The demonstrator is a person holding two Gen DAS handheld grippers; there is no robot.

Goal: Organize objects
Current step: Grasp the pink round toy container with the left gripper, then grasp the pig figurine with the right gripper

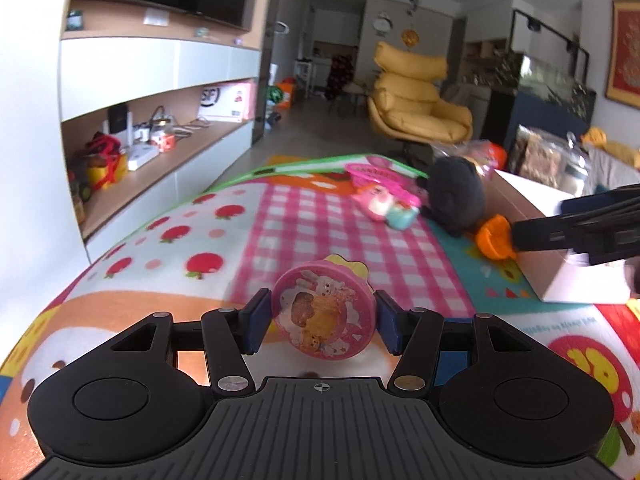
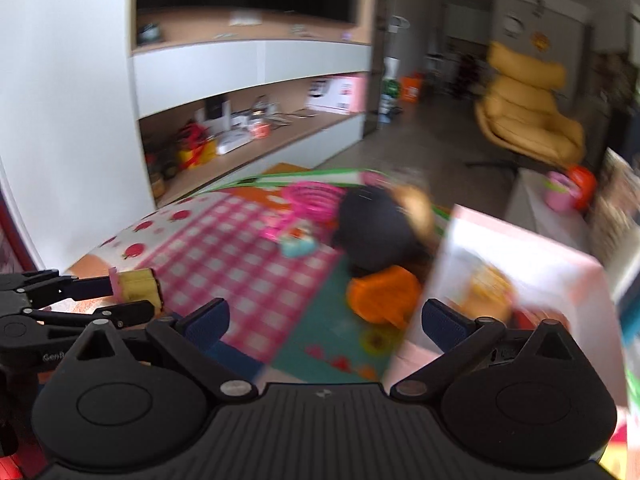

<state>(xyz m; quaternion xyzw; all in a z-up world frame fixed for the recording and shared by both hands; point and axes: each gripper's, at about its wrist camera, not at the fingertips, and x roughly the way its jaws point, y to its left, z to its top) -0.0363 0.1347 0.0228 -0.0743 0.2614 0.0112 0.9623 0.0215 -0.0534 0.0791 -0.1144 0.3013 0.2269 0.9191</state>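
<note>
Left wrist view shows the left tongs (image 1: pixel 322 320) clamped on a round pink cartoon-printed plastic toy tin (image 1: pixel 325 314), held above the patterned play mat (image 1: pixel 300 216); right tongs (image 2: pixel 322 320) gape empty near an orange plastic toy (image 2: pixel 382 296); carrying step judged underway; next, a storage spot.

Both pictures are bright with soft daylight. The light seems to come from 3 o'clock. The white wall (image 1: pixel 24 120) at 9 o'clock shines pale. The far room at 12 o'clock is dim. The left wrist picture is mostly sharp, a little smeared on the play mat (image 1: pixel 304 216). The right wrist picture is very blurry, most at 3 o'clock. Straight shelves (image 2: pixel 256 92) bend near the edges. Corners go dark.
</note>
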